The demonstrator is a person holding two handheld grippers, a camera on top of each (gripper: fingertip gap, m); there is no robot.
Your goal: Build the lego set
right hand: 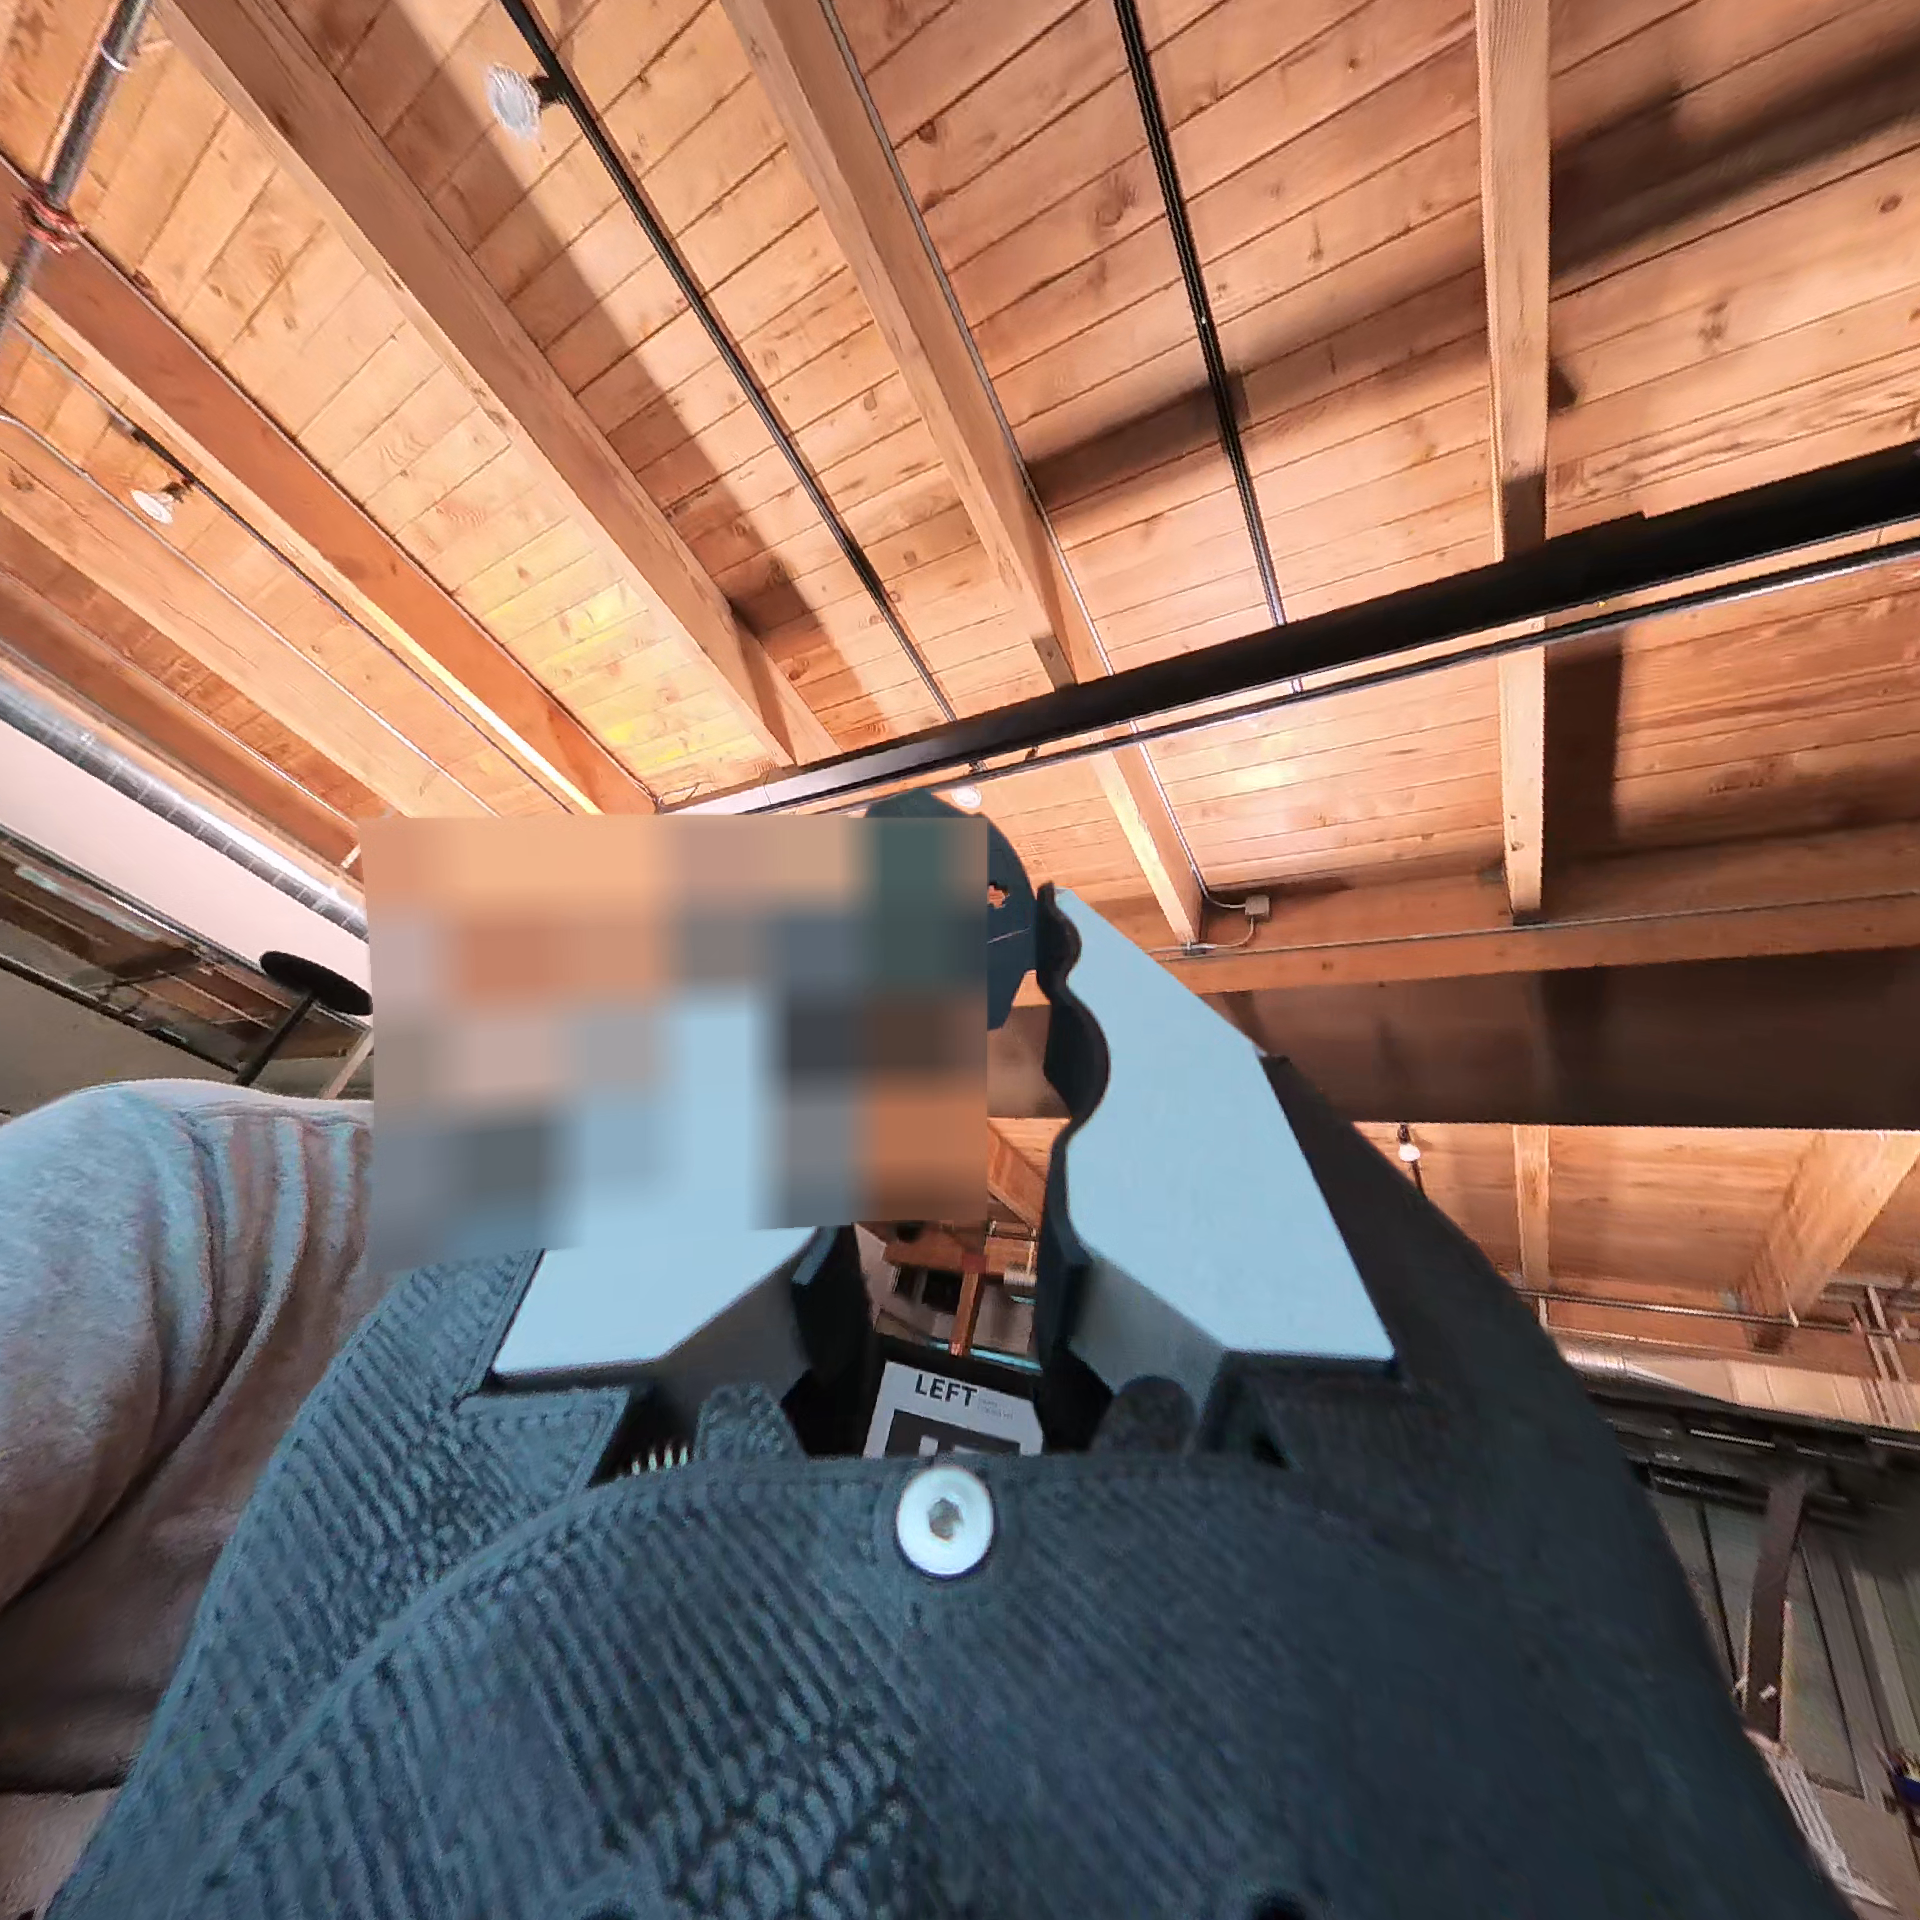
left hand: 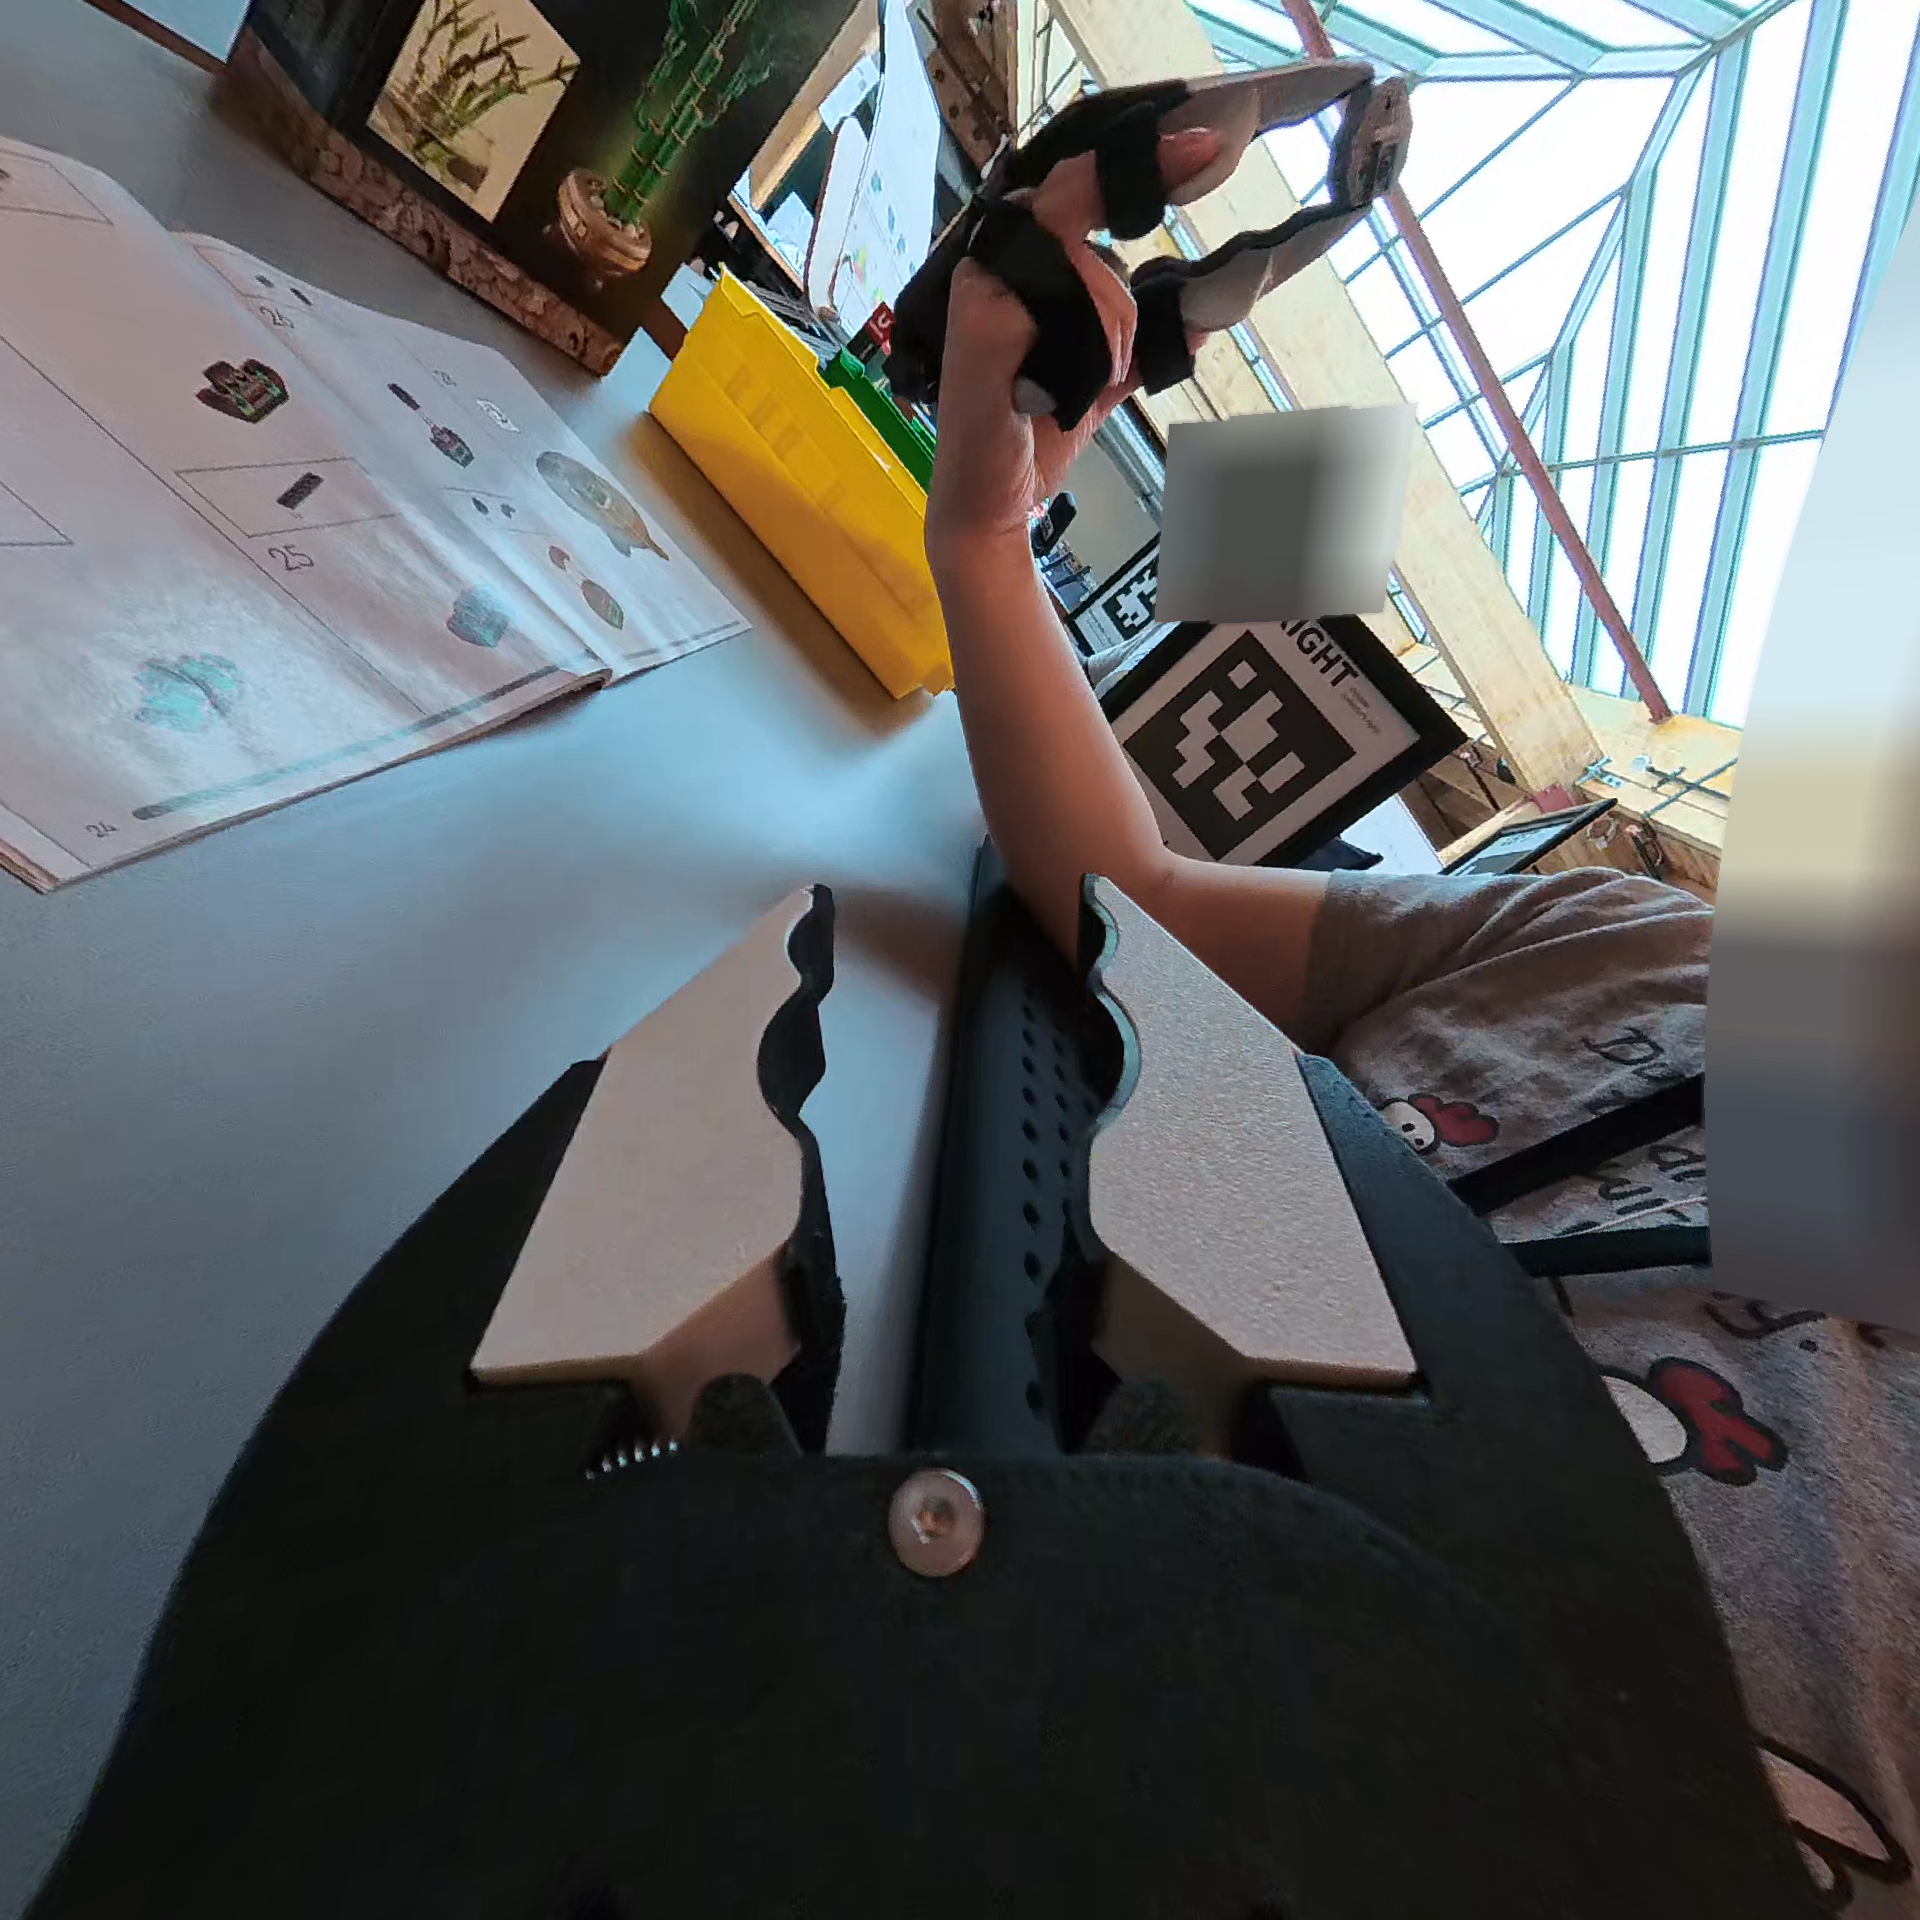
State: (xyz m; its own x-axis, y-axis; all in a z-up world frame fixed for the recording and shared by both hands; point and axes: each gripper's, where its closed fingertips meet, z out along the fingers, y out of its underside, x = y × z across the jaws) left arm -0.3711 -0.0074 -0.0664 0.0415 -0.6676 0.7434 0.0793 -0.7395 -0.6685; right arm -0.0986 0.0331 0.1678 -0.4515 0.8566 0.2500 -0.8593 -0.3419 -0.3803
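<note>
My left gripper (left hand: 956,914) lies low over the grey table (left hand: 468,1039), tipped on its side. Its jaws are apart and empty. A hand holds my right gripper (left hand: 1363,140) high in the air, above the table's far side. A small dark piece (left hand: 1384,135) spans the gap between its fingertips. In the right wrist view the right gripper (right hand: 940,904) points up at the wooden ceiling. The dark piece (right hand: 1008,935) touches the right finger (right hand: 1174,1122); the other finger is mostly behind a mosaic patch. No assembled lego model is in view.
An open instruction booklet (left hand: 312,520) lies on the table at the left, with the set's box (left hand: 499,156) behind it. A yellow bin (left hand: 810,468) and a green one (left hand: 883,405) stand beyond. The person's arm (left hand: 1039,675) rises from the table edge. A black perforated part (left hand: 1023,1195) runs between my left fingers. The left gripper's tips are roughly 35 centimeters from the right gripper's.
</note>
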